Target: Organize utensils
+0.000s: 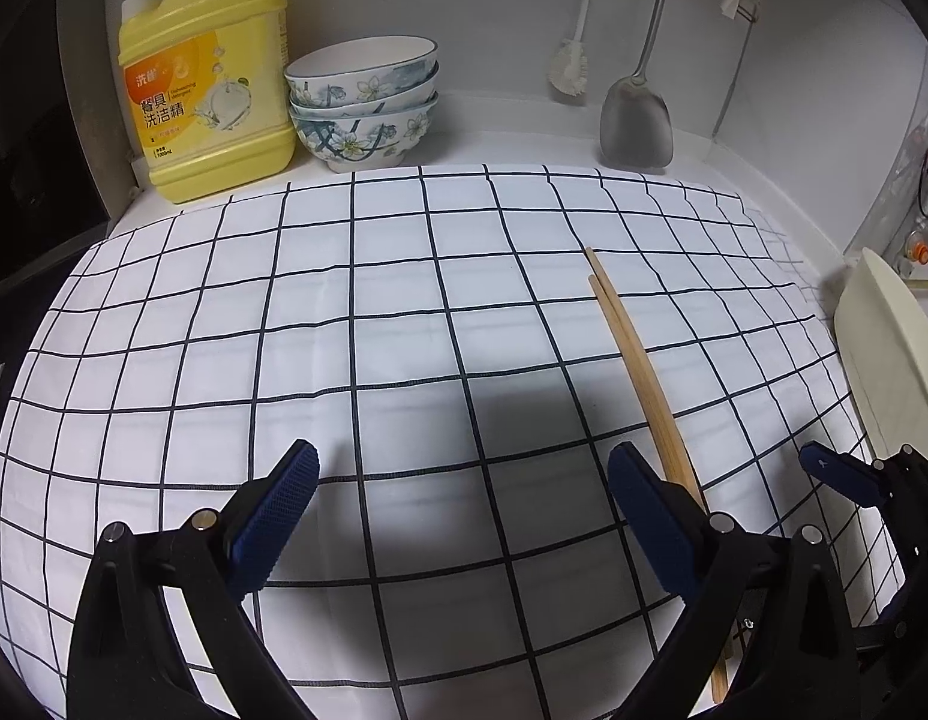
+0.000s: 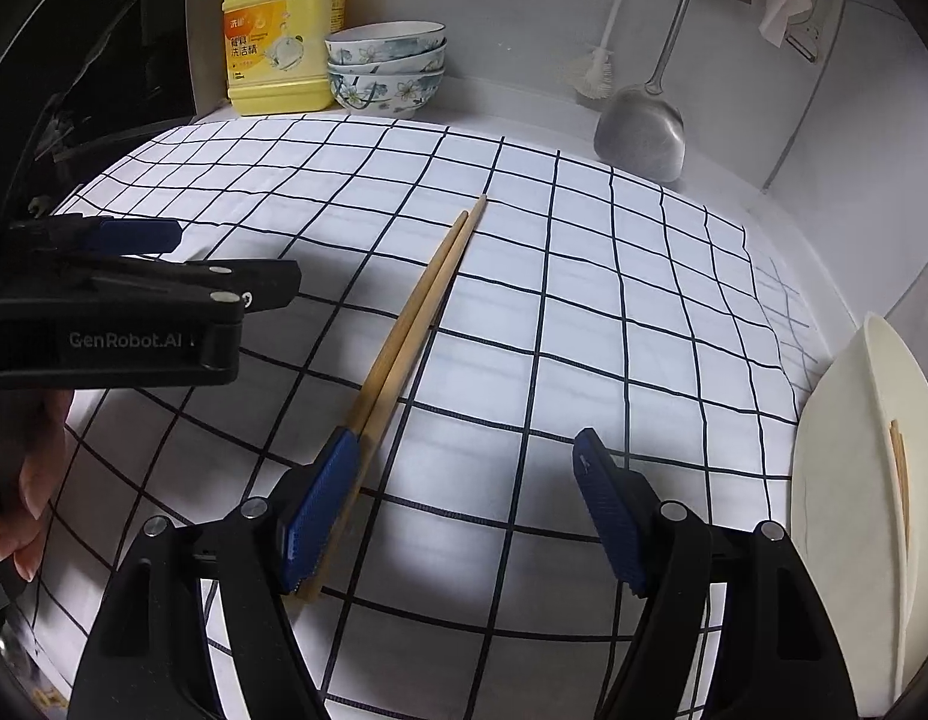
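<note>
Left claw [image 1: 461,483]: jaws spread wide, nothing between the blue pads [image 1: 284,516], hovering over the checked cloth [image 1: 344,312] that covers the counter [image 1: 523,147]. Right claw [image 2: 464,480]: jaws likewise wide apart and empty. Pair of wooden chopsticks [image 2: 416,324] lies flat on the cloth, the two sticks side by side and touching along most of their length, one end slightly ahead of the other. In the right wrist view their near ends pass under or just beside the claw's left finger [image 2: 320,510]; contact cannot be told. In the left wrist view the same pair runs past the outer side of that claw's right finger [image 1: 649,516], outside the jaw gap. The two claws sit close together, side by side; the left one appears at the left edge of the right wrist view with part of the person's hand [image 2: 26,468] beneath it. At the right edge of the cloth stands a cream tray [image 2: 847,420], tilted, with one more wooden stick [image 2: 900,480] lying in it. Further back, against the wall: yellow detergent bottle [image 1: 206,84], three stacked flower-pattern bowls [image 1: 362,102] just beside it, a hanging white brush [image 1: 568,69], and a hanging metal spatula [image 1: 637,120] whose blade reaches down to the counter.
</note>
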A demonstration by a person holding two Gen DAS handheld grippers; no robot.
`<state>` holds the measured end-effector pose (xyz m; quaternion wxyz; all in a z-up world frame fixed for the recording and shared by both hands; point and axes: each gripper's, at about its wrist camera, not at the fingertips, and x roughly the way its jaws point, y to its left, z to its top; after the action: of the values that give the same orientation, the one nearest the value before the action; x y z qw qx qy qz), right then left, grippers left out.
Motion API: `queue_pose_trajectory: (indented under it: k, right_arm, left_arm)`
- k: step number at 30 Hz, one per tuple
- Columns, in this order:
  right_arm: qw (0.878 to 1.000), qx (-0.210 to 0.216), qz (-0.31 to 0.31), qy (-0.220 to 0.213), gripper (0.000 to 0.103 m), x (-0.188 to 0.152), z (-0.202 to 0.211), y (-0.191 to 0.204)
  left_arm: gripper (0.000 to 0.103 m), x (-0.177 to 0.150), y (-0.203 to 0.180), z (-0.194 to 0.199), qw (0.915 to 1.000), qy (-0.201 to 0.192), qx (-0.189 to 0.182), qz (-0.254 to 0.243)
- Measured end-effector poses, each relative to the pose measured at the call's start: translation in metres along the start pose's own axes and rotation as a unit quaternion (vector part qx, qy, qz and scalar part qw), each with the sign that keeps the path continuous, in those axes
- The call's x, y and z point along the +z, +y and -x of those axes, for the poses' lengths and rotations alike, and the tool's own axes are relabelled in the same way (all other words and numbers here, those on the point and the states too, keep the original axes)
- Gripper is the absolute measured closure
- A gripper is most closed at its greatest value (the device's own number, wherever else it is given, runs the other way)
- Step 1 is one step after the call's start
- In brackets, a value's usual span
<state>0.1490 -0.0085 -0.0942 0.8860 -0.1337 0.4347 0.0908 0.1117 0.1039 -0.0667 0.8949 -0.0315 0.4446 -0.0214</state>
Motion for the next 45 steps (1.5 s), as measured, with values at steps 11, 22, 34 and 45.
queue_pose_trajectory:
  k: [11,22,34,45]
  right_arm:
    - [1.000,-0.015,0.020,0.002,0.032,-0.003,-0.003,0.010]
    - [0.999,-0.037,-0.021,-0.007,0.032,-0.002,-0.011,-0.022]
    - [0.998,-0.042,-0.036,-0.015,0.032,-0.006,-0.016,-0.055]
    - [0.999,-0.005,-0.032,-0.016,0.032,-0.005,-0.018,-0.062]
  left_arm:
    - [0.008,-0.001,0.001,-0.001,1.0000,0.001,0.001,-0.001]
    - [0.008,-0.005,-0.007,-0.005,0.9999,0.009,0.001,-0.013]
    - [0.008,-0.013,-0.018,-0.010,0.9996,0.023,-0.011,-0.008]
    - [0.008,-0.010,-0.030,-0.018,0.9989,0.018,0.032,-0.027]
